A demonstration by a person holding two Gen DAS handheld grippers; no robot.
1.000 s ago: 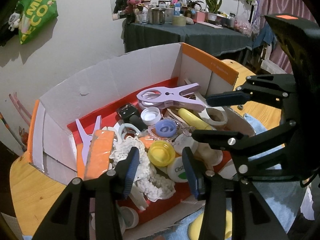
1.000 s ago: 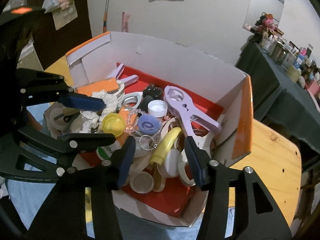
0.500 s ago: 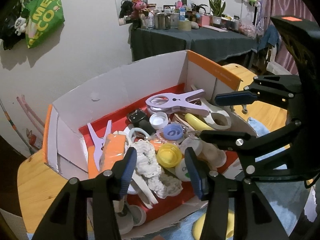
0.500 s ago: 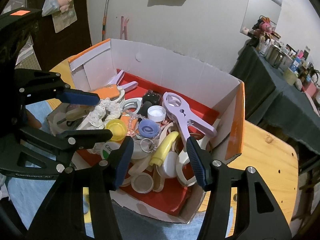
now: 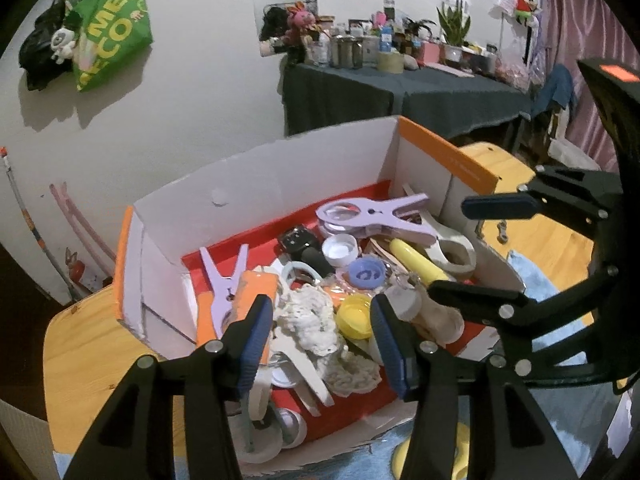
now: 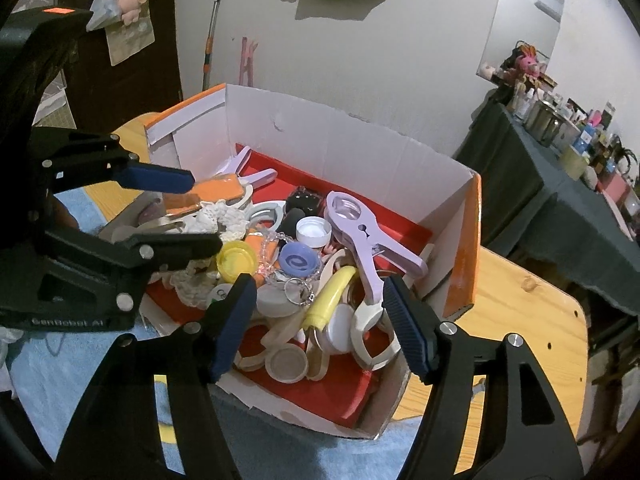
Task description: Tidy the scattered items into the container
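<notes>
Both my claws hang released and empty over the box (image 5: 280, 172) — left claw (image 5: 320, 340), right claw (image 6: 316, 320). The clutter already sits inside, mid-frame; only something yellow (image 5: 436, 452) shows at the bottom edge, outside, nearest my left claw.

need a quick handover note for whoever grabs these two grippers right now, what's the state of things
Left gripper: open, empty, above the near side of the box.
Right gripper: open, empty, also over the box.
Cardboard box: full of items: large purple clip, yellow cap, blue cap, crochet piece.
Done: these items are in the box.
Left: a yellow thing on the blue cloth by the box's near edge; cannot tell what it is.
</notes>
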